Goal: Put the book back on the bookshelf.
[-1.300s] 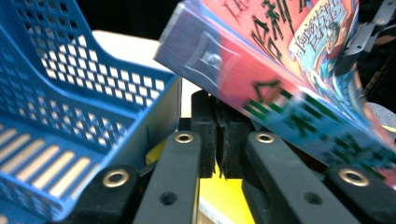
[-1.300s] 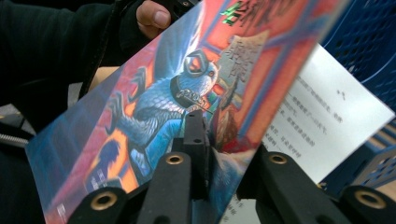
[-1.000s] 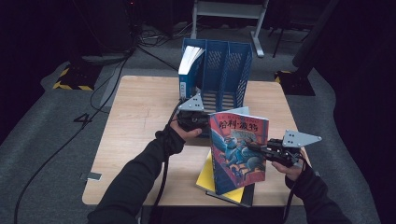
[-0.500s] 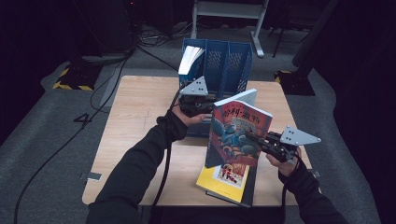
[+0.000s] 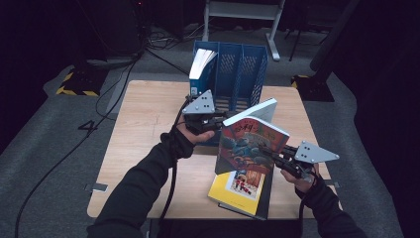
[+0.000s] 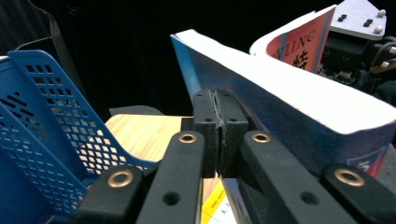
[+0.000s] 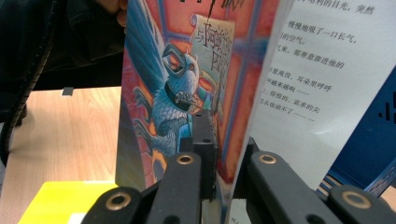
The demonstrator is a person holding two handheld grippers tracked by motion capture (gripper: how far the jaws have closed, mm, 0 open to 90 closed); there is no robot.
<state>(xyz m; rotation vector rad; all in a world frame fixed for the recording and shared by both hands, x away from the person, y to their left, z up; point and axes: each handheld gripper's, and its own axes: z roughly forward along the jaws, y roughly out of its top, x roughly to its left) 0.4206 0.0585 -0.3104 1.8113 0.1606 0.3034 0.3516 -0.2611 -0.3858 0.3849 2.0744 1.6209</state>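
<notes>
A paperback book (image 5: 247,144) with a bird-like creature on its cover (image 7: 168,93) hangs tilted above the table, its white page edge (image 6: 303,98) facing up. My left gripper (image 5: 218,121) is shut on its upper left corner, the pads (image 6: 218,130) pinched on the blue cover. Over at the lower right, my right gripper (image 5: 270,152) is shut on the front cover, which runs between its pads (image 7: 224,158); a printed page (image 7: 317,84) shows beside them. Behind the held book stands a blue file holder (image 5: 242,69).
The holder's left compartment has a leaning book (image 5: 202,64); its perforated wall (image 6: 42,116) is close to my left jaws. A yellow book (image 5: 237,191) lies on a dark one (image 5: 265,198) near the wooden table's (image 5: 143,129) front edge.
Both grippers have lifted the book off the stack, and it now tilts up toward the holder. The left hand rose with it. The yellow book below is uncovered.
</notes>
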